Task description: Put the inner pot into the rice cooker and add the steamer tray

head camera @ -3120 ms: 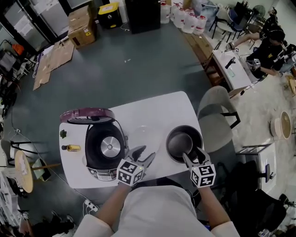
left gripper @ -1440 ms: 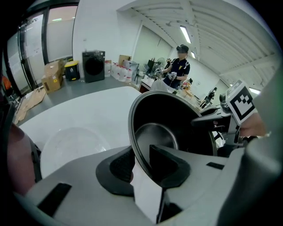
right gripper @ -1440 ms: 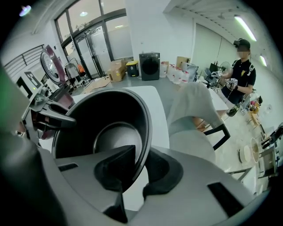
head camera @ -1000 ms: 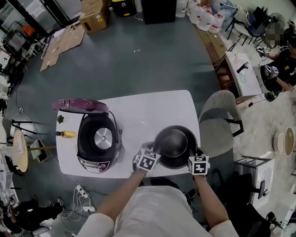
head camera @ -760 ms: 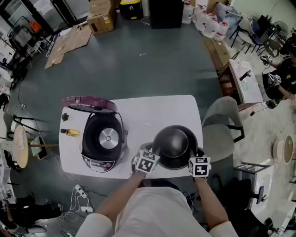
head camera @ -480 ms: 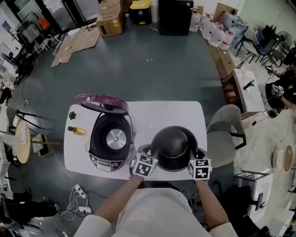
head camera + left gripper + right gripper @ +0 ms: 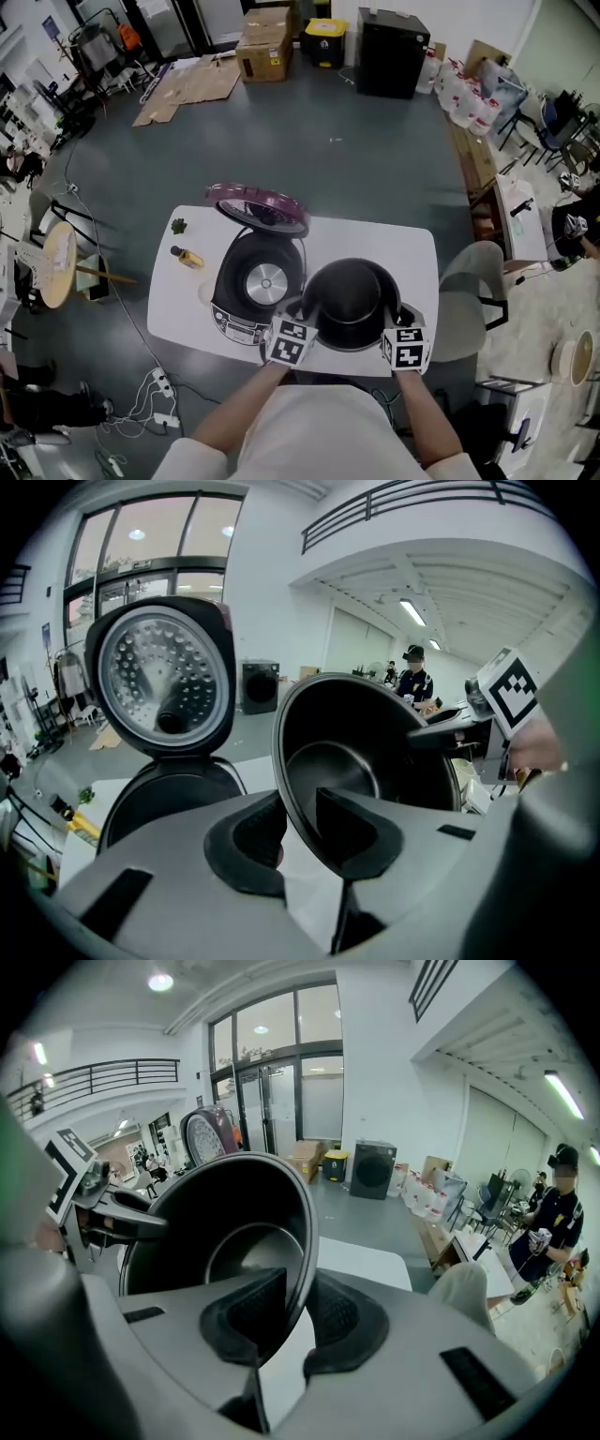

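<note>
The inner pot [image 7: 349,302] hangs over the worktop [image 7: 417,251] just beside the open rice cooker [image 7: 251,292], its rim pinched by the left tool [image 7: 298,832] and right tool [image 7: 292,1321] on opposite sides. It wants holding level, centring over the well, then lowering evenly.

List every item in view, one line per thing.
table: one, white, middle of the grey floor
rice cooker: one, dark body with its purple lid open, on the table's left half
inner pot: one, black, held by its rim just right of the rice cooker
bottle: one, small, yellow, at the table's left end
chair: one, grey, right of the table
cardboard boxes: several, brown, on the far floor
cabinet: one, black, on the far floor
left gripper: one, grey, shut on the inner pot's left rim
right gripper: one, grey, shut on its right rim
</note>
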A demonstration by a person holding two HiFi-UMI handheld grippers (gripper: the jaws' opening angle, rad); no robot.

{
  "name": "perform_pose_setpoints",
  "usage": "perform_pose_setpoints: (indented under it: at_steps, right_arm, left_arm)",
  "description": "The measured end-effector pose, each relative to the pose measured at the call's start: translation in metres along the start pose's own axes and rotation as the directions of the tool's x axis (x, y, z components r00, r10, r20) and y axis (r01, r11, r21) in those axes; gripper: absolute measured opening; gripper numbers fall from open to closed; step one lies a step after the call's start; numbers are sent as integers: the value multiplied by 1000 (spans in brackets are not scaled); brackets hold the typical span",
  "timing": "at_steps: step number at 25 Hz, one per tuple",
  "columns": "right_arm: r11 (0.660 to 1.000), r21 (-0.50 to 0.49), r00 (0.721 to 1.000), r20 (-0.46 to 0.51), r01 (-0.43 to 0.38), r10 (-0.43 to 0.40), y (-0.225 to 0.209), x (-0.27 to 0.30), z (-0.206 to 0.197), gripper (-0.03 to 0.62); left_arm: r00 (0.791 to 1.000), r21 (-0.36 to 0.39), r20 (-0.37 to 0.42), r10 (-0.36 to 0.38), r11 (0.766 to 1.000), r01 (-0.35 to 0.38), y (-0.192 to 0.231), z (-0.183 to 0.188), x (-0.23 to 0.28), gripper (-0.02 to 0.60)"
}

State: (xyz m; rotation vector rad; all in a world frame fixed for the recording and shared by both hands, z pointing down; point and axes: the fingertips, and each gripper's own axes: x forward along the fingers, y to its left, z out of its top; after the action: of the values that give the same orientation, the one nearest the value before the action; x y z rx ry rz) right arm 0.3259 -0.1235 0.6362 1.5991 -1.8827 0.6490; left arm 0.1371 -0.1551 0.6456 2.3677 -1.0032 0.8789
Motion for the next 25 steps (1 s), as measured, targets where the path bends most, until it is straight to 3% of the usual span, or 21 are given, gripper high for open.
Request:
perform_pose_setpoints:
  at_steps: [11,25]
  right_arm:
    - [993,-100,996,60,-61,67,79,4,58,80]
    - [970,-203,986,72,-133,150,168,43,100,77]
  left_arm:
    - [989,-71,99,109,992,-102,65,2,-75,112]
    - [966,-109,106,237,968,-225,147,-23,-122,117]
